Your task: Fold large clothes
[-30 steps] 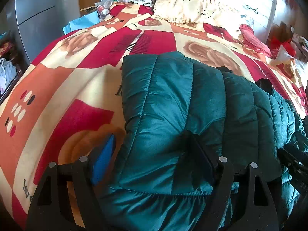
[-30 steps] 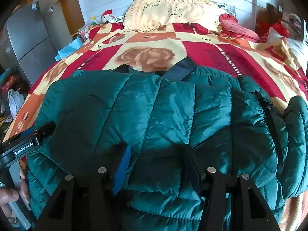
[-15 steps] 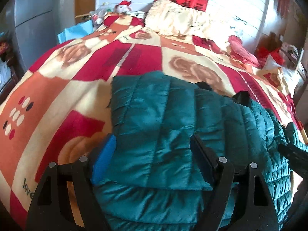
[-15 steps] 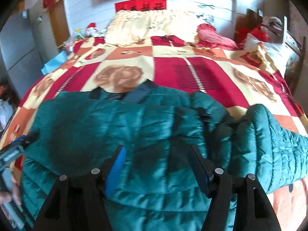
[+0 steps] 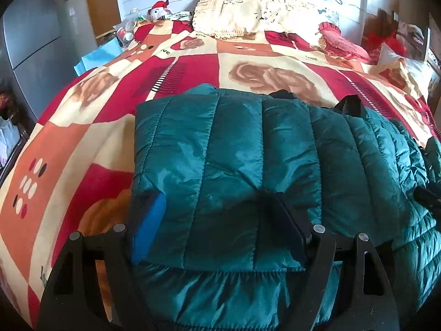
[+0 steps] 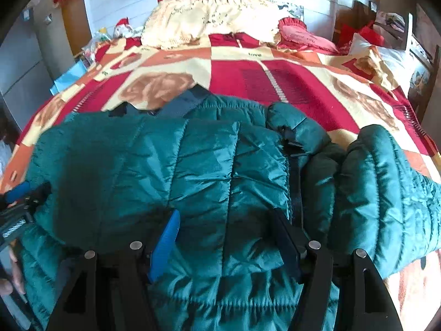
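Since a second ago both of my claws have drawn back from the green puffer jacket [image 5: 228, 165], and more of its folded shape now shows in front of me. My right claw [image 6: 226, 237] was tighter on the fabric then; its fingers have since spread apart, and the padded cloth now bulges up between them without being pinched. My left claw [image 5: 217, 220] stands wide as it did before, its blue pad [image 5: 148, 229] at the jacket's left edge and its dark pad pressed into a dent in the quilting, with a thick fold of the jacket between them. Whether that fold is truly gripped or only lying between the fingers I cannot tell.

The jacket lies across the near half of the bed, on the red, orange and cream rose-patterned blanket [image 5: 82, 127]. Its left part is folded over into a neat rectangular panel, and one sleeve [image 6: 386, 187] bulges out to the right, resting on the blanket. A dark collar [image 6: 184, 102] shows at the jacket's far edge.

In the right claw's view, my left claw appears at the left border beside a hand [image 6: 11, 275]. A cream pillow [image 5: 242, 13] sits at the head of the bed, with a red cushion [image 5: 341, 44] to its right.
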`<act>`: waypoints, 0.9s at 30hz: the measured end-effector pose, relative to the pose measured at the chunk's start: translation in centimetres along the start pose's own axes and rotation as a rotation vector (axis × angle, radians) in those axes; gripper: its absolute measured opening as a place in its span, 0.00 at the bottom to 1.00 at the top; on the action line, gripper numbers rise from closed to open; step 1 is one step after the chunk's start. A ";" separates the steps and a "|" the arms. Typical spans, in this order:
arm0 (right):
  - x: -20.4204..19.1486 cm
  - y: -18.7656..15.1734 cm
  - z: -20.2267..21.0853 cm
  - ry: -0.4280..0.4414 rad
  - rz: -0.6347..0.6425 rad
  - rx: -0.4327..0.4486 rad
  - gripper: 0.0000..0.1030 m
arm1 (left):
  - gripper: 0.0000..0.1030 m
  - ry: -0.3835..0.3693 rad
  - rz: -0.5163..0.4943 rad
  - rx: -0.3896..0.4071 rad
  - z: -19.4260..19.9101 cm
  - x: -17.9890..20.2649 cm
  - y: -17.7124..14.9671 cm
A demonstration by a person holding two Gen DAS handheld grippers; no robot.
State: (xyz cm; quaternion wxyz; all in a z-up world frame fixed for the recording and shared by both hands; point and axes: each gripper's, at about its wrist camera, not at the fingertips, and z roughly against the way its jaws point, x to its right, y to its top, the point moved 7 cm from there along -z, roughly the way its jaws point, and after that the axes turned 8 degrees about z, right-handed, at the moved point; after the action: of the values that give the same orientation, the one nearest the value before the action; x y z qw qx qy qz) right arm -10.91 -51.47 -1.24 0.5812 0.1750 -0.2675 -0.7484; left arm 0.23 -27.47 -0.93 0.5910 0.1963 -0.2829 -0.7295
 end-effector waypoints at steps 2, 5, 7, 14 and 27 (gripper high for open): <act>0.2 0.0 1.5 0.017 -0.017 0.026 0.66 | 0.77 -0.008 0.002 0.001 0.7 0.1 -0.2; 0.6 -0.1 3.3 0.031 -0.031 0.057 0.71 | 0.77 -0.030 0.011 0.009 2.0 0.3 -0.6; 1.1 -0.1 4.3 0.020 -0.034 0.069 0.71 | 0.77 -0.054 0.026 0.012 2.8 0.5 -0.7; 5.4 -0.8 7.6 -0.031 -0.088 0.116 0.71 | 0.77 -0.173 0.089 0.024 5.3 1.8 -1.0; 23.9 -6.8 9.6 -0.276 -0.325 0.104 0.71 | 0.77 -0.189 0.078 0.007 6.3 3.2 -1.6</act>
State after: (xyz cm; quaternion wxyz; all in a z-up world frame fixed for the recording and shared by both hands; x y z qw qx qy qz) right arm -27.96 -71.39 3.49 0.4010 0.1416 -0.3510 -0.8343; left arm -5.61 -29.23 2.99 0.5890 0.1173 -0.3474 -0.7201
